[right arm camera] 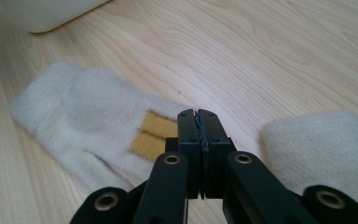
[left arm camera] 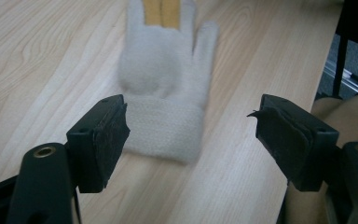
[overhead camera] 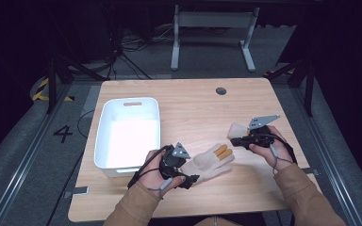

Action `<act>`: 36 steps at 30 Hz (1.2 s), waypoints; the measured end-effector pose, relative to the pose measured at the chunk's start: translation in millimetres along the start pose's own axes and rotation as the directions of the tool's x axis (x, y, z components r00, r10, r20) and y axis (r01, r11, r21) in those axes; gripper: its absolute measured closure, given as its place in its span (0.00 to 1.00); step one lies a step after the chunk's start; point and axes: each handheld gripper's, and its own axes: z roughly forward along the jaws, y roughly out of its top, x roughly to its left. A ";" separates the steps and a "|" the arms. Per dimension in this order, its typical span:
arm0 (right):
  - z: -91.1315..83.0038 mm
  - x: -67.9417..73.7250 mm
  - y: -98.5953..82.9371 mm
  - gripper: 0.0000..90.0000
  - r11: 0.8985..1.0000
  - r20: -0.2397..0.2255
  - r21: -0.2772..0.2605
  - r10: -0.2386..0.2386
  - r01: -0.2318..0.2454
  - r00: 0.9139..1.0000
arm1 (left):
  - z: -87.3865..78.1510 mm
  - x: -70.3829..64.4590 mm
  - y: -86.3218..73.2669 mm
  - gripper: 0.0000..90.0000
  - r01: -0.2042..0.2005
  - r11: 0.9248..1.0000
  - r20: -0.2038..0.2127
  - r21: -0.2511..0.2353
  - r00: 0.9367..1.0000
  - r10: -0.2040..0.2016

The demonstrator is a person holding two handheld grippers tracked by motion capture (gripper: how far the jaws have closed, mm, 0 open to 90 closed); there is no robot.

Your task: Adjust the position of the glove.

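White bin [overhead camera: 104,141] holds nothing — glove [overhead camera: 210,161] lies beside it

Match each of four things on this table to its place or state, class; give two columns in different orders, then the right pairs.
Things:
1. left gripper
2. right gripper
3. white bin
4. glove with yellow fingers

Places or states:
A. lies flat between the two grippers
B. jaws pressed together
C. stands at the table's left side
D. jaws wide apart, by the glove's cuff

Pairs: 1-D, 2-B, 3-C, 4-A
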 end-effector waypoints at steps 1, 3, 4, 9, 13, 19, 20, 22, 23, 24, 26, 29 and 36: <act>4.4 1.1 2.5 1.00 1.000 -0.003 0.006 -0.008 0.008 1.000 | -0.6 -1.0 -1.1 0.28 -0.003 1.000 0.000 0.000 1.000 0.003; 9.7 2.9 5.4 1.00 1.000 -0.004 0.012 -0.017 0.017 1.000 | -1.2 -1.3 -2.6 0.28 -0.001 1.000 -0.001 0.001 1.000 0.001; 12.4 3.9 7.1 1.00 1.000 -0.003 0.019 -0.025 0.025 1.000 | -1.6 -1.4 -3.5 0.28 0.001 1.000 -0.006 0.000 1.000 -0.001; 25.0 8.5 14.5 1.00 0.998 -0.021 0.039 -0.050 0.051 0.999 | -4.6 -1.6 -7.4 0.28 0.007 1.000 -0.017 0.006 1.000 -0.007; 35.0 10.9 18.7 1.00 0.997 -0.026 0.052 -0.062 0.063 0.998 | -5.9 -1.6 -9.2 0.28 0.008 1.000 -0.020 0.014 1.000 -0.007; 48.3 16.6 23.4 1.00 0.995 -0.036 0.072 -0.069 0.071 0.997 | -7.7 -2.8 -10.1 0.27 0.007 1.000 -0.018 0.019 1.000 -0.007; 49.3 16.8 24.0 1.00 0.995 -0.038 0.072 -0.065 0.067 0.997 | -7.8 -3.0 -10.1 0.27 0.006 1.000 -0.020 0.019 1.000 -0.005; 51.9 16.6 25.2 1.00 0.996 -0.037 0.069 -0.062 0.065 0.997 | -7.7 -3.1 -10.1 0.27 0.003 1.000 -0.019 0.022 1.000 -0.003; 53.6 17.0 25.9 1.00 0.996 -0.039 0.071 -0.056 0.058 0.998 | -7.5 -3.3 -10.1 0.27 0.004 1.000 -0.018 0.022 1.000 -0.004; 55.4 16.8 26.6 1.00 0.996 -0.036 0.070 -0.060 0.062 0.998 | -7.0 -3.5 -10.1 0.27 0.005 1.000 -0.016 0.022 1.000 -0.005; 58.9 17.8 28.0 1.00 0.994 -0.029 0.084 -0.066 0.068 0.997 | -6.0 -3.3 -10.1 0.26 0.004 1.000 -0.012 0.029 1.000 -0.004; 65.0 20.5 31.9 1.00 0.991 -0.006 0.107 -0.084 0.084 0.996 | -4.0 -2.2 -10.4 0.26 0.002 0.999 -0.016 0.037 1.000 -0.002; 81.2 22.6 34.5 1.00 0.981 -0.004 0.163 -0.102 0.101 0.995 | -1.6 -1.6 -11.6 0.26 0.004 0.999 -0.014 0.050 1.000 -0.003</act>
